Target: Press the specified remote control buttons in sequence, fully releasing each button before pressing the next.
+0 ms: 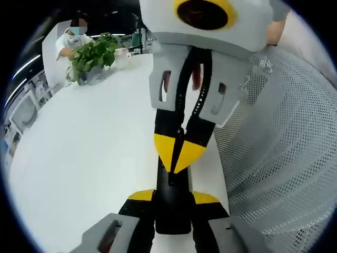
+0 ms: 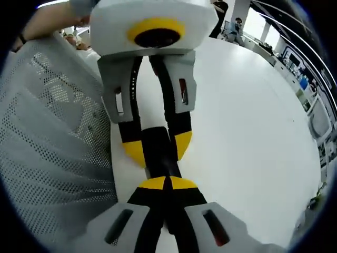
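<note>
The left gripper held the black remote tight at one end, low over the white worktop. The right gripper, fingers squeezed together, pushed its tips onto the remote, so a button press looked underway; next it should lift fully off

We see the left claw and right claw: black jaws, yellow tips, grey-white housings with red-lined slots, yellow ring around each lens.
</note>
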Motion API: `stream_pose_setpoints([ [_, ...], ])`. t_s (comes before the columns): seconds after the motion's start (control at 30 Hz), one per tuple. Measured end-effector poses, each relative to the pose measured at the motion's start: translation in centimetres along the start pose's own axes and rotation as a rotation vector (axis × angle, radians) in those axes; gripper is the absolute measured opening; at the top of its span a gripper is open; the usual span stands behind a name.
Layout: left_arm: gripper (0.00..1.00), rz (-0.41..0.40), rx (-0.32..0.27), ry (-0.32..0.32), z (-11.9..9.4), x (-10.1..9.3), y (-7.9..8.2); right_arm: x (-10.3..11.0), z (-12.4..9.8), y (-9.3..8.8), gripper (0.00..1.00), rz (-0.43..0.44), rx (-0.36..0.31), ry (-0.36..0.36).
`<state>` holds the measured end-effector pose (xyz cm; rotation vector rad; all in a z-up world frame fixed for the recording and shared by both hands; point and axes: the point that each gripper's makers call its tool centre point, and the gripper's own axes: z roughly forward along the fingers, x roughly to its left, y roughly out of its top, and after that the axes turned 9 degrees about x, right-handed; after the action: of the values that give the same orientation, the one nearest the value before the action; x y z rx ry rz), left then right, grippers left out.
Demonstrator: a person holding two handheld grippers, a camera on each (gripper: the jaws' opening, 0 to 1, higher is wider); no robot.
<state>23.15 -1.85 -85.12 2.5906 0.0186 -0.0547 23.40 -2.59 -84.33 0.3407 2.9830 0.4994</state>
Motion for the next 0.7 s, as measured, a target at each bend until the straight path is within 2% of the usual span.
stream_pose_setpoints([
  [0.23, 0.26, 0.017, 0.015, -0.009, 0.01, 0.00, -0.02, -0.10, 0.02, -0.04, 0.00, 0.032, -0.008, -0.001],
  [0.37, 0.26, -0.027, -0.029, -0.020, -0.13, 0.05, 0.01, -0.16, 0.02, -0.02, 0.00, 0.044, -0.015, -0.001],
  [0.7, 0.26, -0.029, -0.021, -0.011, -0.08, 0.04, 0.07, -0.14, 0.04, 0.04, 0.00, 0.008, -0.004, -0.012],
])
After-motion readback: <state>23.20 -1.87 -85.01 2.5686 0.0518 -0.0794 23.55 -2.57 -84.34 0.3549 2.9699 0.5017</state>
